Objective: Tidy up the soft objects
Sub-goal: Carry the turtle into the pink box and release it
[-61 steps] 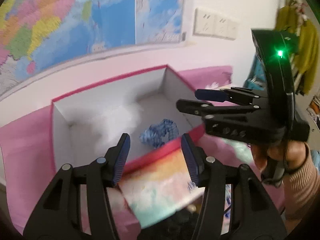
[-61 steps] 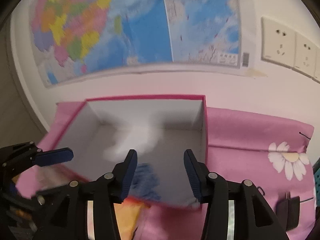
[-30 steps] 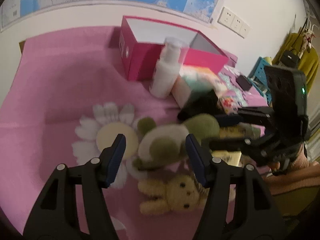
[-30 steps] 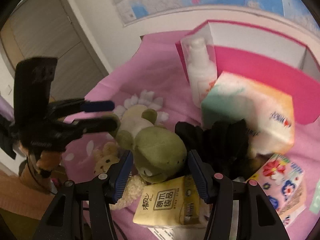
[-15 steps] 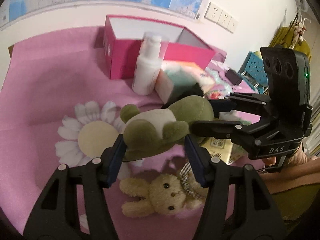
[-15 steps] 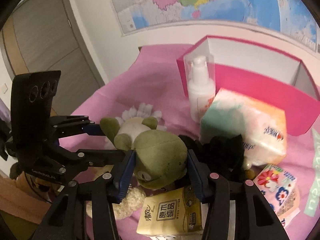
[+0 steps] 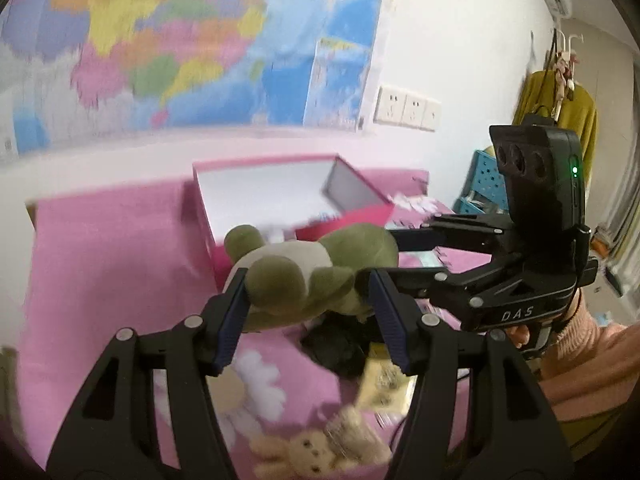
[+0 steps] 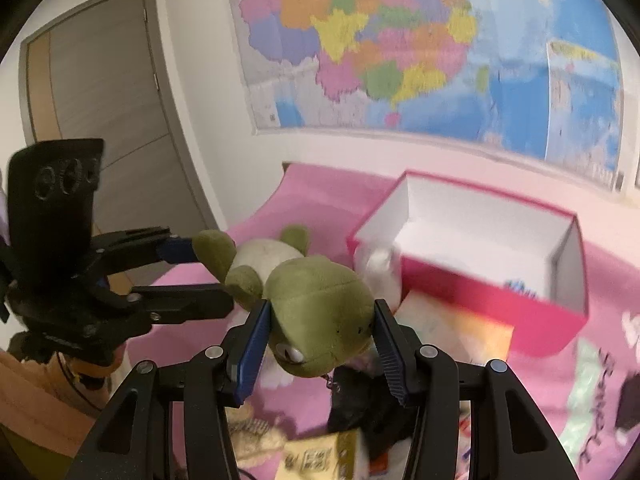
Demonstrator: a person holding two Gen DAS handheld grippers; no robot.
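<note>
A green and cream plush turtle (image 7: 304, 276) hangs in the air between both grippers, above the pink cloth. My left gripper (image 7: 306, 312) is shut on its rear body and legs. My right gripper (image 8: 322, 330) is shut on its green head (image 8: 320, 312). The open pink box (image 7: 280, 200) with white inside stands just behind the toy; in the right wrist view the box (image 8: 472, 240) is to the right, with a blue scrunchie (image 8: 520, 284) inside. A beige plush bunny (image 7: 316, 452) lies on the cloth below.
A white pump bottle (image 8: 380, 276) and a pastel tissue pack (image 8: 460, 328) stand in front of the box. A black soft item (image 7: 340, 348) and a yellow tissue packet (image 8: 320, 456) lie on the cloth. A wall map (image 8: 420, 48) hangs behind.
Both grippers closed on the plush turtle and lifted it off the cloth, carrying it up and toward the pink box. The views tilted up toward the wall.
</note>
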